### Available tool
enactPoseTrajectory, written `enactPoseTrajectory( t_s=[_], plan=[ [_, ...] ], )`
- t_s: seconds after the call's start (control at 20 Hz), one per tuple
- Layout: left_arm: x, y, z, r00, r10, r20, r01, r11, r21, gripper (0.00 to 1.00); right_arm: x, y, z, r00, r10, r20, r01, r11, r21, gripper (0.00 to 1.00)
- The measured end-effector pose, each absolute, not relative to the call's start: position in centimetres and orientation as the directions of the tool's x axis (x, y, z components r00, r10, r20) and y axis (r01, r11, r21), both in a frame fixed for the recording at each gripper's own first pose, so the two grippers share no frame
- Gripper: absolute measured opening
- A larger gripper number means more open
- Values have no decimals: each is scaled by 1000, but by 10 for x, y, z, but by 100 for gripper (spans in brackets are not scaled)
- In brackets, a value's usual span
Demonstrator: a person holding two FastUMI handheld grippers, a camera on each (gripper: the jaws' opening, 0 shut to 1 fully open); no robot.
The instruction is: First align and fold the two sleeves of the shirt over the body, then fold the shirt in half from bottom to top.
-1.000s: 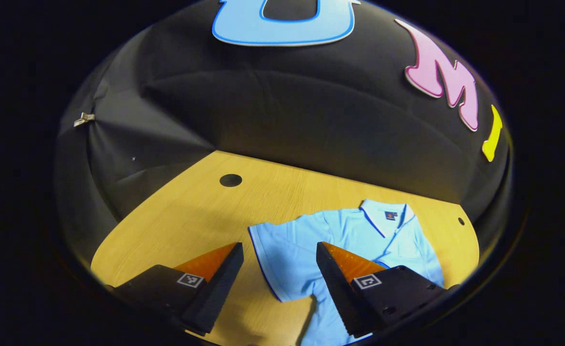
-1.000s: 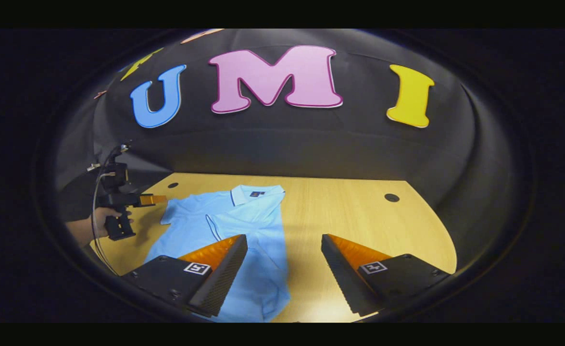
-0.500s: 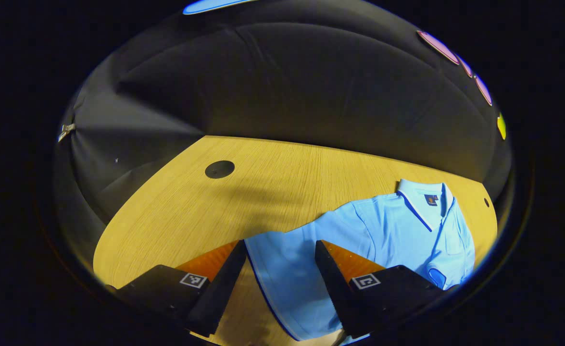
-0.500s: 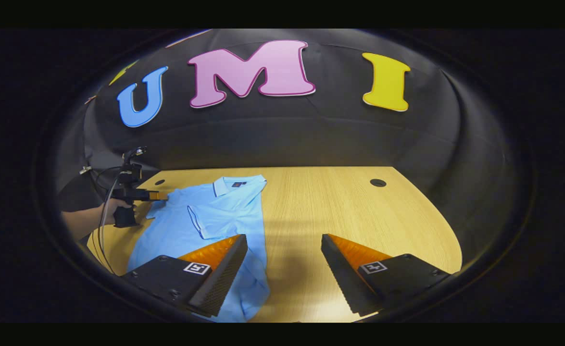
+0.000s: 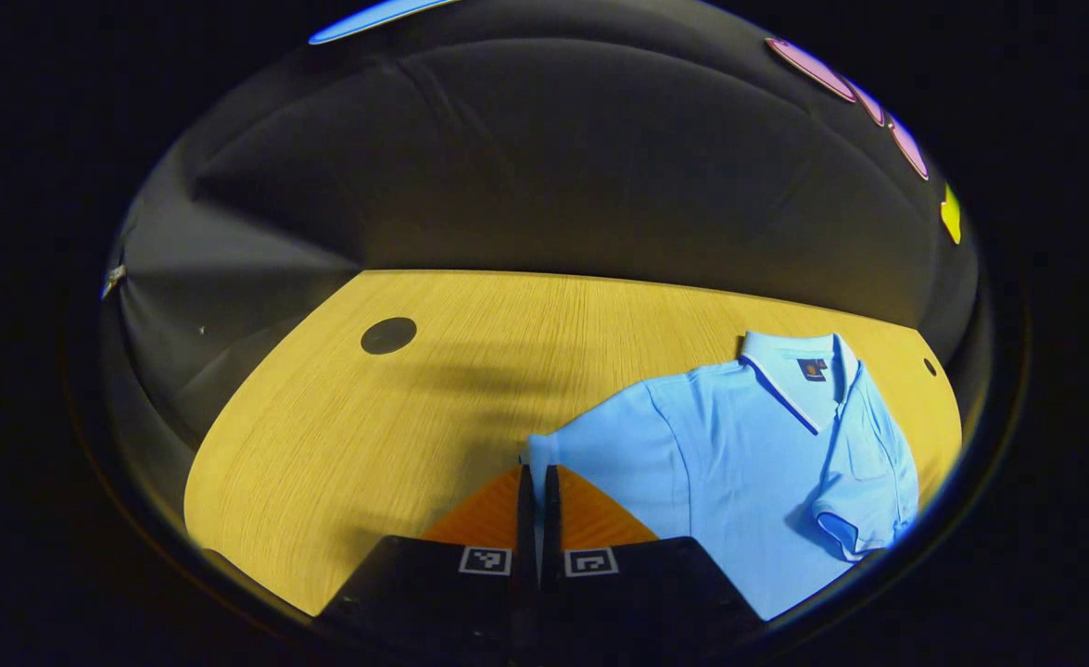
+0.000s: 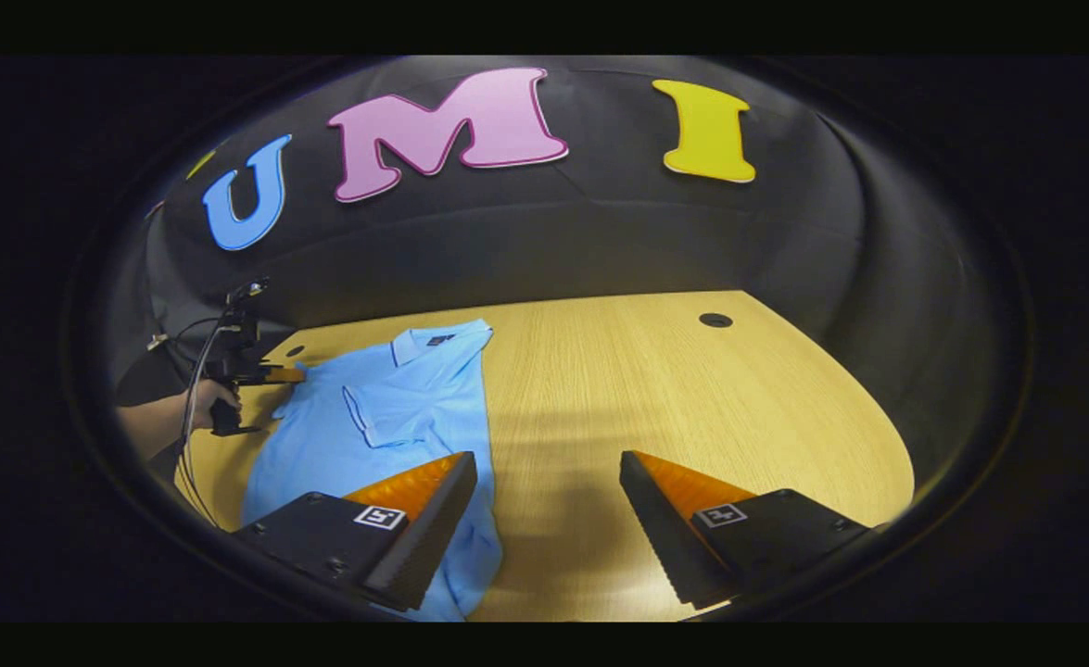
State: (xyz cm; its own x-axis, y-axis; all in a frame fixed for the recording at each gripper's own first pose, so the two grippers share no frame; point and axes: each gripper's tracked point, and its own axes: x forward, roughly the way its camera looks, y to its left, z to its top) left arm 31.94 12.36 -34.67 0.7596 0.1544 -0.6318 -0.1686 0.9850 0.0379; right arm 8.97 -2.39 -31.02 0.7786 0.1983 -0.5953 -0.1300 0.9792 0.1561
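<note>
Shirt: a light blue polo shirt [image 5: 739, 463] lies flat on the wooden table [image 5: 396, 417], collar [image 5: 790, 357] toward the table's far edge, next to the booth wall. In the right gripper view the shirt [image 6: 386, 417] sits on the table's left part, its hem reaching the near edge.

Right sleeve: folded over the body, its dark-trimmed cuff [image 6: 359, 421] lying across the chest; in the left gripper view the same folded sleeve [image 5: 854, 519] shows at the shirt's far side.

Left sleeve: spread out sideways from the shoulder, its outer end [image 5: 544, 454] caught at the left gripper's fingertips.

Left gripper: the left gripper [image 5: 537, 477] has its two fingers drawn together with a thin strip of sleeve cloth between them, clamped on the sleeve's edge. In the right gripper view it [image 6: 275, 373] meets the shirt's left side, held by a person's hand [image 6: 206, 398] near the table's left edge, a cable trailing from it.

Right gripper: the right gripper [image 6: 549, 468] is held over the table's near edge with fingers wide apart, nothing between them; its left finger [image 6: 424, 519] overlaps the shirt's lower part in view, and whether it touches cannot be told.

Table: two round holes [image 5: 388, 335] [image 6: 715, 320] sit near the far corners.
</note>
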Motion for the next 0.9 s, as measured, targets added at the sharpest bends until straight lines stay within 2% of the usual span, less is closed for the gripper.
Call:
enactPoseTrajectory(
  t_s=[0.15,0.2,0.25,0.35,0.55,0.6,0.65,0.7,0.9],
  plan=[
    [320,115,-328,769,189,-611,-172,981,87,6,89,-27,-314,774,203,-600,-133,978,159,97],
    [323,107,-315,785,184,-591,-157,983,96,1,90,-28,-313,776,204,-596,-132,978,162,97],
    [324,95,-301,800,167,-577,-137,986,97,6,91,-30,-311,779,204,-593,-132,978,163,97],
    [328,62,-276,824,129,-552,-99,992,84,6,90,-32,-312,780,203,-592,-133,978,161,97],
    [319,-51,-229,860,-72,-505,70,997,-24,6,85,-34,-310,770,220,-599,-136,974,182,97],
    [304,-103,-223,845,-176,-504,144,984,-102,8,83,-35,-309,769,224,-599,-139,973,185,92],
    [288,-141,-217,824,-252,-507,190,967,-172,19,79,-38,-307,768,226,-599,-141,972,186,96],
    [282,-157,-218,813,-285,-508,210,957,-201,25,74,-41,-306,769,226,-598,-141,972,187,97],
    [251,-180,-214,800,-354,-485,246,930,-273,62,59,-47,-303,770,217,-600,-125,973,192,98]
  ],
)
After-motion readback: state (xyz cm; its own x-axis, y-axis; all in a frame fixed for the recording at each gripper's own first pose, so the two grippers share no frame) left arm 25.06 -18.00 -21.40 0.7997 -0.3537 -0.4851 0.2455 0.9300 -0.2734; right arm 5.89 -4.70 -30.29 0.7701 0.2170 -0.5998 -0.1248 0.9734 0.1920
